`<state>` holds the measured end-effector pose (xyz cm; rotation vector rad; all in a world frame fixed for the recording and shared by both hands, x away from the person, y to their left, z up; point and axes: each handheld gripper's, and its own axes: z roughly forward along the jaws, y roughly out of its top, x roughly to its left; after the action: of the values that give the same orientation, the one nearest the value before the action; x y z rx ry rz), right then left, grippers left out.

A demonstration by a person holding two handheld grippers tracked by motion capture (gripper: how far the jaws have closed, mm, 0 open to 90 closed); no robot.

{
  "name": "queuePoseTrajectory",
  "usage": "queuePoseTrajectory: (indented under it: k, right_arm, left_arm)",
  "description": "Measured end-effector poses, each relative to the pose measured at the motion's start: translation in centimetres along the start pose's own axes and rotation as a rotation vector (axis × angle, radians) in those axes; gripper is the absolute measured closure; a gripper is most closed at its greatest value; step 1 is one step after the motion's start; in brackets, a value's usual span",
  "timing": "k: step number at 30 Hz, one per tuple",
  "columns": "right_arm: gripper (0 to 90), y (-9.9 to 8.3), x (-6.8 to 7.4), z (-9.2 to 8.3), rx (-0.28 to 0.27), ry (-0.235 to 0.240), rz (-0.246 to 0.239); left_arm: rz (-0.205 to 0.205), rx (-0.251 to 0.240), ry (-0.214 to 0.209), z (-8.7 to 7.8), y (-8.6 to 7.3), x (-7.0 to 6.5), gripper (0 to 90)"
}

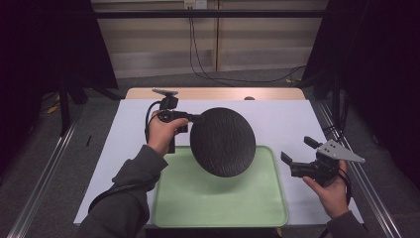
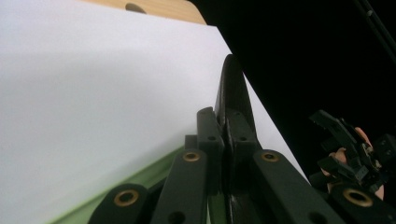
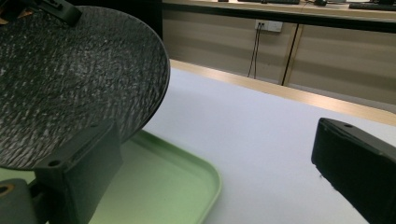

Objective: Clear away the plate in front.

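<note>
A round black plate [image 1: 223, 141] with a rough, rippled face hangs tilted over the far part of a green tray [image 1: 223, 198]. My left gripper [image 1: 198, 118] is shut on the plate's left rim. In the left gripper view the plate [image 2: 231, 84] stands edge-on between my left gripper's [image 2: 224, 123] jaws, above the tray [image 2: 140, 179]. My right gripper [image 1: 298, 150] rests open at the right of the tray, with nothing between its jaws. The right gripper view shows the plate [image 3: 70, 84] at the left above the tray [image 3: 177, 182], with the right gripper's [image 3: 210, 140] jaws wide apart.
A white mat [image 1: 292, 119] covers the table under the tray. A strip of wooden table edge [image 1: 218, 93] lies at the back. Metal rails [image 1: 356, 168] run along both sides. Black cables [image 1: 237, 79] trail over the floor behind the table.
</note>
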<state>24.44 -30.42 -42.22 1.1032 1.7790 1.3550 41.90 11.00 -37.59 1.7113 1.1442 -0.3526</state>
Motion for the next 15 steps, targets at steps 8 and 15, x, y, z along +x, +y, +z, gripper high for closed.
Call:
queuePoseTrajectory:
  k: [8,15]
  right_arm:
    - [1.4,0.0,0.0,0.0,-0.001,-0.007,0.003]
    - [1.4,0.0,0.0,0.0,0.000,-0.005,-0.003]
  left_arm:
    - [0.007,0.029,-0.019,0.0,-1.4,-0.1,86.7]
    - [0.003,0.060,-0.049,0.1,-3.0,-0.1,86.7]
